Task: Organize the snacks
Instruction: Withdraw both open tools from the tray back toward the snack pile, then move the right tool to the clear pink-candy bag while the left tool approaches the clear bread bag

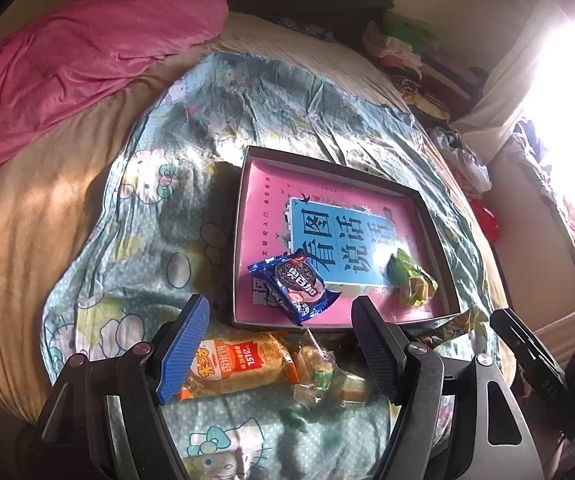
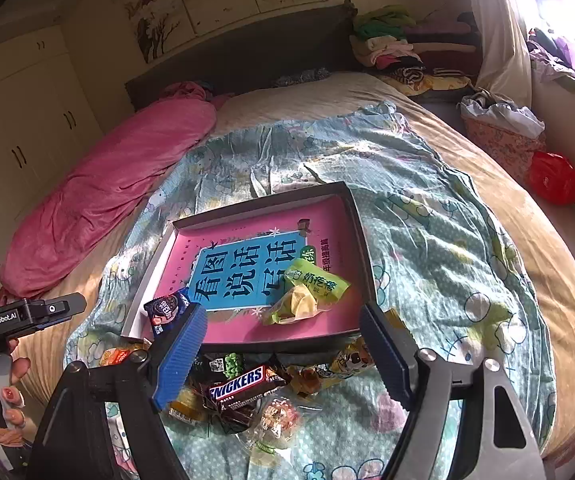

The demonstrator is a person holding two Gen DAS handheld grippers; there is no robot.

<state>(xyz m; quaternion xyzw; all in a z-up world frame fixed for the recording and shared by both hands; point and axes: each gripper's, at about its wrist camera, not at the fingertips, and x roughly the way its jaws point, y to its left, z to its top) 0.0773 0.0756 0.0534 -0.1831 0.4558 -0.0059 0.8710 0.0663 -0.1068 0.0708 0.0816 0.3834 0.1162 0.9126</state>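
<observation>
The shallow pink-lined box (image 2: 357, 240) lies on the cartoon-print sheet (image 2: 427, 208) on the bed, holding a blue Oreo packet (image 1: 293, 286) at its near left edge and a green snack bag (image 2: 307, 292) near its right. Just in front, loose snacks lie heaped: a Snickers bar (image 2: 243, 385), an orange cake packet (image 1: 235, 364). The left gripper (image 1: 283, 350) and the right gripper (image 2: 287, 354) hover above the heap, jaws spread wide, holding nothing.
</observation>
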